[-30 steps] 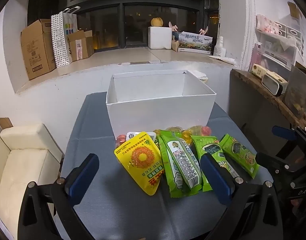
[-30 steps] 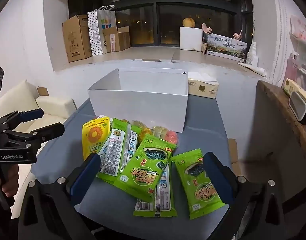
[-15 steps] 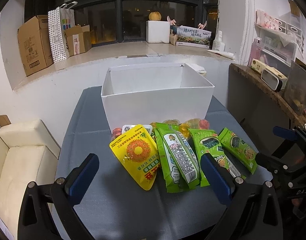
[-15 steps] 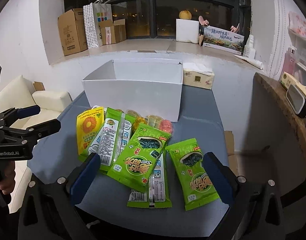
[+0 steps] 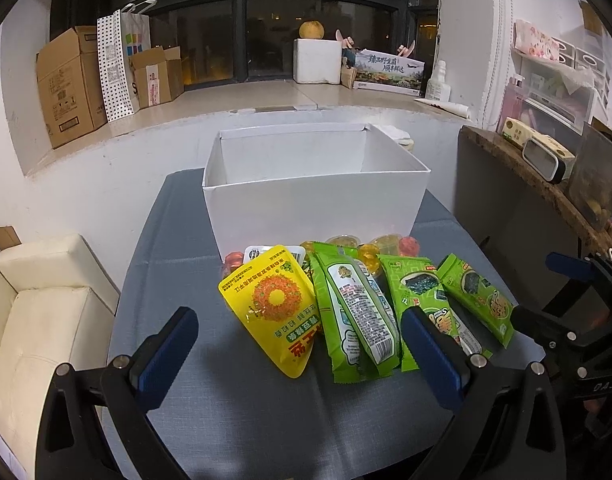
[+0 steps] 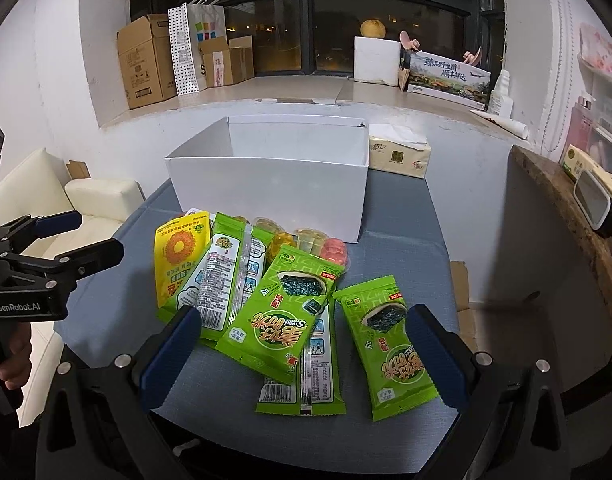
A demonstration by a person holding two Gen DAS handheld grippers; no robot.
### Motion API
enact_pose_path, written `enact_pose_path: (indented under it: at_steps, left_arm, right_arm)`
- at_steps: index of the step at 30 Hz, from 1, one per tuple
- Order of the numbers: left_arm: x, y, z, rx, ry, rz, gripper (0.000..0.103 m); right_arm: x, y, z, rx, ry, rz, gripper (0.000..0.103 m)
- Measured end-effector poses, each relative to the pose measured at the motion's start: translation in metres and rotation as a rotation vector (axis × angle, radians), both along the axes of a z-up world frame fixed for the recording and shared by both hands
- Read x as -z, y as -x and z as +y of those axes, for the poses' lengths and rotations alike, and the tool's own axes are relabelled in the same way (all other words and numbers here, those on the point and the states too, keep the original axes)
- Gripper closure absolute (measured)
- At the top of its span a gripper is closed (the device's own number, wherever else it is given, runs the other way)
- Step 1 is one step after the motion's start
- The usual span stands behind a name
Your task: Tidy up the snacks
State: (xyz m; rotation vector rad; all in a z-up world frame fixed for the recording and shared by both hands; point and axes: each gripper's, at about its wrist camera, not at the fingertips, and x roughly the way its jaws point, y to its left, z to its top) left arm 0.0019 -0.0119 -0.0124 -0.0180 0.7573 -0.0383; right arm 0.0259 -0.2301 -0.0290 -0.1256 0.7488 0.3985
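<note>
An open white box [image 5: 314, 208] [image 6: 269, 196] stands on the grey-blue table [image 5: 225, 400]. In front of it lies a pile of snacks: a yellow sunflower pouch [image 5: 275, 304] [image 6: 177, 260], several green packets [image 5: 358, 316] [image 6: 281, 320], one green seaweed packet apart at the right [image 6: 390, 344] [image 5: 478, 300], and small jelly cups [image 5: 386, 242] [image 6: 306, 240]. My left gripper [image 5: 301, 356] is open and empty, above the table before the yellow pouch. My right gripper [image 6: 301, 356] is open and empty, over the green packets.
A tissue pack [image 6: 400, 154] lies behind the box on the right. A cream sofa [image 5: 37, 304] stands left of the table. A wooden shelf [image 6: 578, 216] runs along the right. Cardboard boxes [image 5: 69, 84] sit on the window ledge.
Both grippers have come slightly nearer and lower toward the snack pile. The snacks and the box have not moved.
</note>
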Motion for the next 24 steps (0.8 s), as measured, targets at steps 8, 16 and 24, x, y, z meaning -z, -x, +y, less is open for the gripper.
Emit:
enact_pose_path:
  at_steps: [8,16,24]
  left_arm:
    - [0.0000,0.0001,-0.0003,0.000,0.001,0.001,0.000]
    - [0.0003,0.0007,-0.0011,0.000,0.000,-0.001,0.000]
    - [0.0002,0.0007,-0.0001,0.002,0.001,-0.001,0.000]
  right_arm:
    - [0.0003,0.0002,0.0008,-0.001,0.003,0.003,0.000]
    - [0.0000,0.0005,0.0006,-0.003,0.003,0.003,0.000]
    - [0.0000,0.0008,0.0008,-0.005,0.006,0.002,0.000]
